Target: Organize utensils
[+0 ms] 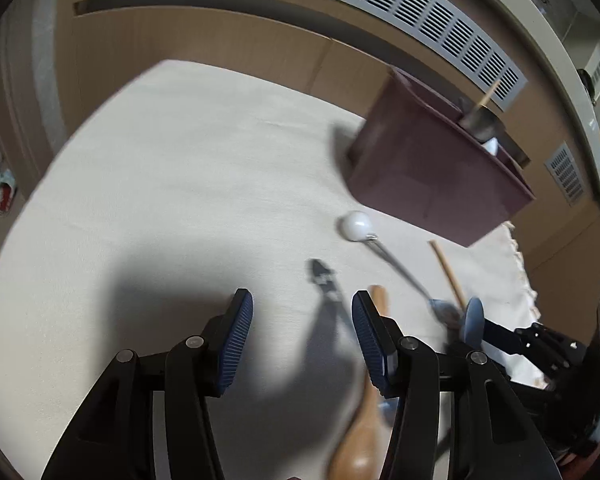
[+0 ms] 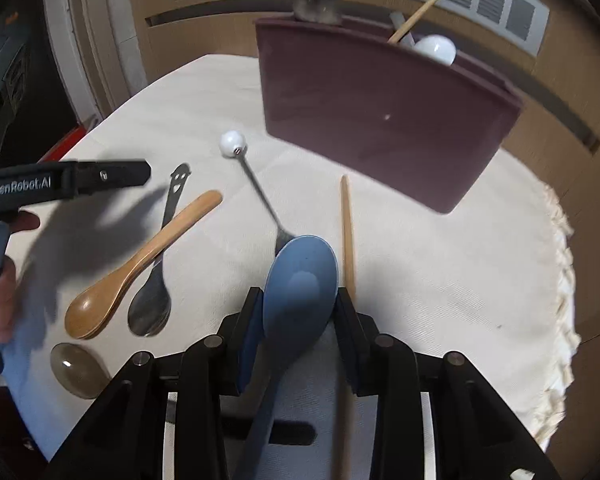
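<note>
**Blue spoon clamped in right tool, left tool spread over the cloth**

The bench (image 2: 440, 280) is covered with a cream cloth and carries everything else. On its far side stands the maroon holder (image 2: 372, 120), a tall box-like caddy; a wooden stick, a white round-ended piece and a grey blurred object poke out of its top.

The right tool (image 2: 296, 312) has its fingers pressed against both sides of the blue spoon (image 2: 300, 276), gripping it at the bowl, with the bowl pointing forward toward the holder and the handle running back under the camera. The spoon appears raised off the cloth, though how far cannot be told.

The left tool (image 1: 302, 328) has its fingers spread apart with nothing between them, hovering above the cloth. The handle of the wooden spoon (image 2: 140, 264) passes just beside its right finger in the left wrist view.

On the cloth, the wooden spoon lies diagonally, bowl toward the camera. Just beside it, and partly under its handle, lies the dark metal spoon (image 2: 152, 300) with a face cut into its handle end. The white-ball utensil (image 2: 233, 143) lies in the middle, its thin metal stem running back behind the blue spoon. The wooden chopstick (image 2: 347, 232) lies just right of the blue spoon. A translucent brown spoon bowl (image 2: 76, 372) sits at the near left edge.
</note>
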`<act>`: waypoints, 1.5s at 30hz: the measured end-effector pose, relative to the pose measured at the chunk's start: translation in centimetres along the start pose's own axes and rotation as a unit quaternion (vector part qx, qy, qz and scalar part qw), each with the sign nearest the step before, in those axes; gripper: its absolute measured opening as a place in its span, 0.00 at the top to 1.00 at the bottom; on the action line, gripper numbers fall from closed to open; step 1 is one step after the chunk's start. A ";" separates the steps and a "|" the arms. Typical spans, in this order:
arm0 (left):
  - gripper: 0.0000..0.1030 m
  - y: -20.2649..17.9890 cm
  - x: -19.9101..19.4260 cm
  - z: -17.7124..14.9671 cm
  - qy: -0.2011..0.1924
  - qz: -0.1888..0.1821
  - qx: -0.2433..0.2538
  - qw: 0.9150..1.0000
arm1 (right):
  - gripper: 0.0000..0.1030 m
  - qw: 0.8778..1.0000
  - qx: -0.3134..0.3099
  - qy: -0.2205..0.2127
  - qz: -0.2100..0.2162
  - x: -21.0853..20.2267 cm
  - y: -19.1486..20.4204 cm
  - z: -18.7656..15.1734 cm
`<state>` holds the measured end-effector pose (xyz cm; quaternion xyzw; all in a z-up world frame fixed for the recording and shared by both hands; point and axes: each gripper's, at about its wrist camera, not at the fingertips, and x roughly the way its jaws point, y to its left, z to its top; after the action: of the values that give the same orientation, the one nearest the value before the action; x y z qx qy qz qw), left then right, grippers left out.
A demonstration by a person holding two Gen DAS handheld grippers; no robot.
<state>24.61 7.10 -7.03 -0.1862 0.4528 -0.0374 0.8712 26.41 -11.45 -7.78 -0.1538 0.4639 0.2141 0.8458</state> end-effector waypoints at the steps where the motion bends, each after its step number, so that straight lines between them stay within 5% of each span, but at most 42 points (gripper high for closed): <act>1: 0.49 -0.5 0.3 0.3 0.004 -0.005 -0.007 1.000 | 0.70 1.000 0.005 -0.011 -0.001 -0.6 -0.4 0.0; 4: 0.49 -2.1 2.0 1.4 0.014 -0.016 -0.044 0.999 | 0.70 0.999 0.026 -0.027 -0.003 -2.3 -1.9 -0.4; 7: 0.51 -3.3 4.2 3.0 0.006 0.014 -0.074 0.997 | 0.70 0.998 0.057 -0.039 -0.010 -2.9 -3.1 -0.8; 10: 0.55 -4.7 5.5 4.1 -0.007 0.060 -0.062 0.996 | 0.70 0.996 0.080 -0.045 -0.016 -4.1 -4.4 -1.9; 15: 0.70 -6.3 6.5 4.1 -0.008 0.075 -0.035 0.997 | 0.70 0.994 0.086 -0.060 -0.032 -5.7 -5.0 -3.2; 17: 0.78 -6.4 6.5 3.8 -0.009 0.071 -0.024 0.997 | 0.70 0.994 0.082 -0.065 -0.036 -5.4 -4.8 -2.7; 22: 0.78 -6.1 4.6 3.0 -0.022 0.028 0.006 0.999 | 0.70 0.993 0.083 -0.076 -0.033 -6.1 -5.0 -2.6; 28: 0.78 -6.2 -1.5 0.7 -0.083 0.005 0.094 0.992 | 0.70 0.989 0.099 -0.102 -0.027 -7.4 -6.1 -2.2; 37: 0.78 -8.5 -10.4 2.0 -0.194 -0.005 0.196 0.961 | 0.70 0.980 0.129 -0.153 -0.013 -10.7 -7.4 0.0; 42: 0.78 -11.2 -17.0 7.7 -0.279 -0.022 0.247 0.928 | 0.70 0.963 0.107 -0.244 -0.043 -16.9 -8.2 5.0; 45: 0.78 -13.9 -18.4 11.5 -0.331 0.014 0.295 0.896 | 0.70 0.947 0.093 -0.299 -0.067 -19.9 -8.6 8.5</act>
<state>24.49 1.88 18.25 0.0835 0.1086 -0.0933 0.9862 27.34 -19.35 14.13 -0.0342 0.1963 0.1489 0.9686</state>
